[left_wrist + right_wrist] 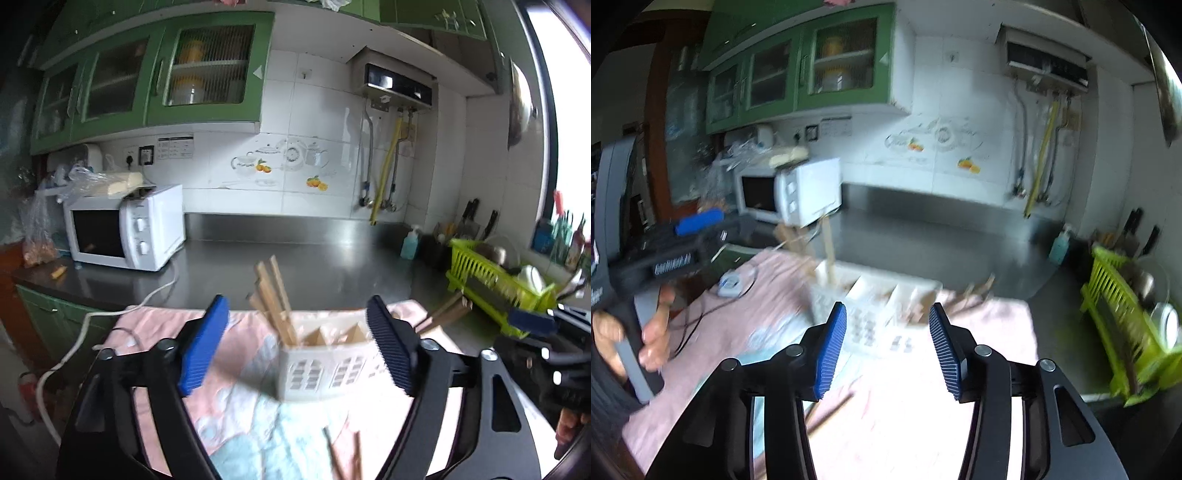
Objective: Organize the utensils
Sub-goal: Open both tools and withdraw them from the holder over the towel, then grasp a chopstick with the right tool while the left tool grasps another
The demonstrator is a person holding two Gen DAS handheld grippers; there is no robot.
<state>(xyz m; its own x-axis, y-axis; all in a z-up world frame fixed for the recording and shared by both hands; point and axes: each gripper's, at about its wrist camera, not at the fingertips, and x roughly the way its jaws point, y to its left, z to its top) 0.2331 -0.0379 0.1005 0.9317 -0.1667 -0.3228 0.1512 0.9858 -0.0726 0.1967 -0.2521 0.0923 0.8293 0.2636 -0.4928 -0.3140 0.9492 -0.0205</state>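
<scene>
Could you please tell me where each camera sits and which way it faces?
Left wrist: on the left tool, looking along its open fingers at the holder on the cloth; the right tool shows at right.
Right wrist: on the right tool, open, facing the same holder; the left tool and a hand show at left.
Shared: holder, cloth, microwave, rack.
</scene>
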